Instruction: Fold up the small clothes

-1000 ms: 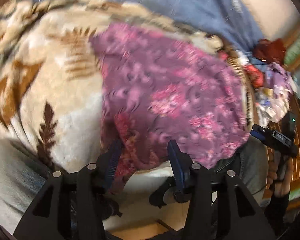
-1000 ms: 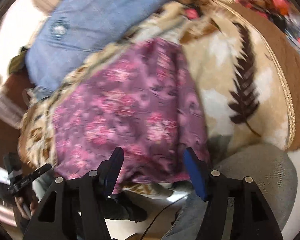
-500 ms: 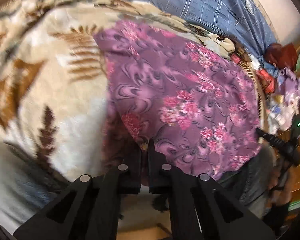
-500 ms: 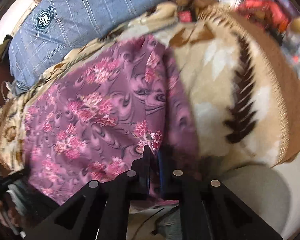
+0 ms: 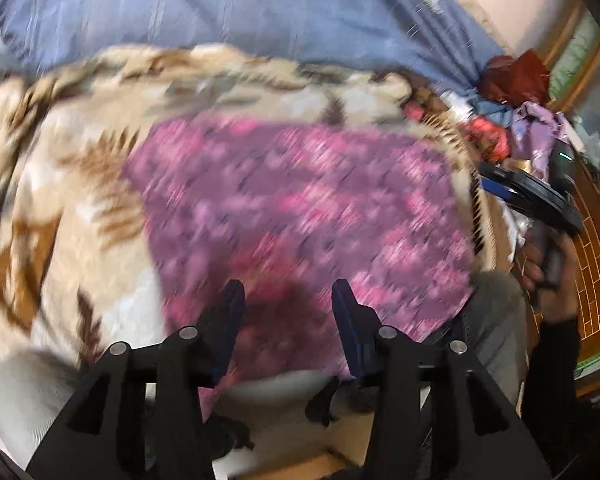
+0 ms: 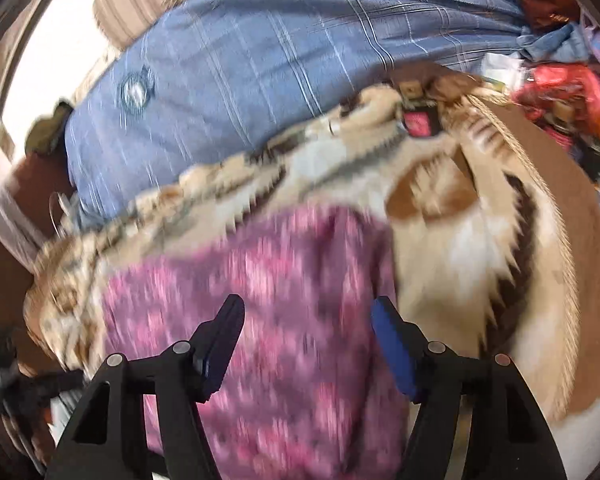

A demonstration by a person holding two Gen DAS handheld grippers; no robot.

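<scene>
Both tools have let go of the near hem and pulled back, jaws just opened, nothing between them.

My left tool (image 5: 286,300) and right tool (image 6: 308,320) hang apart-jawed over the purple floral garment (image 5: 300,208), which lies spread flat on the patterned blanket (image 5: 60,200) on the bed, its near edge hanging towards me. Both views are smeared, so I cannot confirm the fold line. In my judgement, the next fold goes best if each tool takes a matching corner at equal depth, lifts together and lays it square. The blue checked cloth (image 6: 260,60) lies beyond.
</scene>
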